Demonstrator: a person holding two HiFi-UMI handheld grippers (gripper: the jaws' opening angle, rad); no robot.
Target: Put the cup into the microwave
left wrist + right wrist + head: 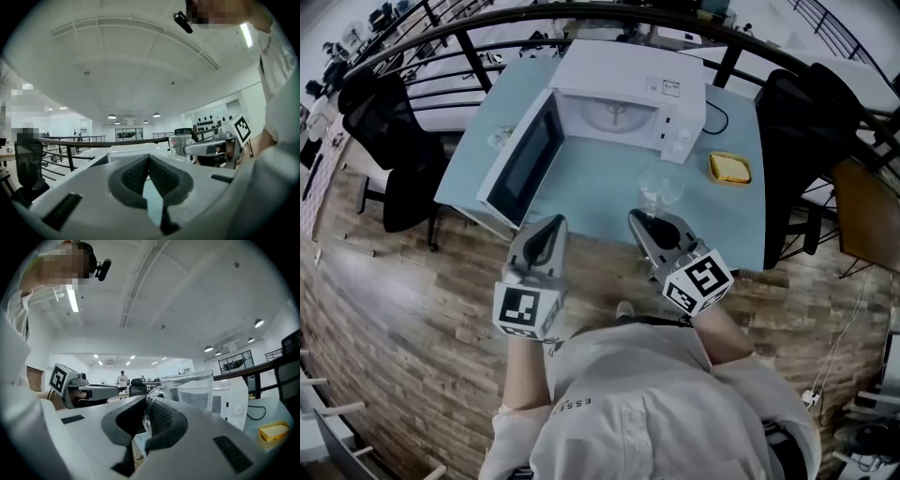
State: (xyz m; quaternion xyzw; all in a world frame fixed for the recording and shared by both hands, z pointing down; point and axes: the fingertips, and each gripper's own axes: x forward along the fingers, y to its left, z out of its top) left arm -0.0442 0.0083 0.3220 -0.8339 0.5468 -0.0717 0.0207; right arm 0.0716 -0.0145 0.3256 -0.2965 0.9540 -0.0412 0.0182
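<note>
A clear glass cup (661, 183) with a handle hangs over the light blue table (600, 202), in front of the white microwave (623, 89). My right gripper (639, 217) is shut on the cup's handle. In the right gripper view the cup (197, 391) stands upright just past the jaws of the right gripper (149, 411), with the handle pinched between the pads. The microwave's door (525, 159) stands wide open to the left, and the cavity (614, 114) shows a turntable. My left gripper (551, 223) is beside the right one, shut and empty, by the table's near edge.
A yellow block in a small dish (729, 168) lies on the table right of the microwave, near a black cable (717, 117). Black chairs stand at the left (394, 141) and the right (797, 122). A curved black railing (441, 33) runs behind the table. The floor is wooden.
</note>
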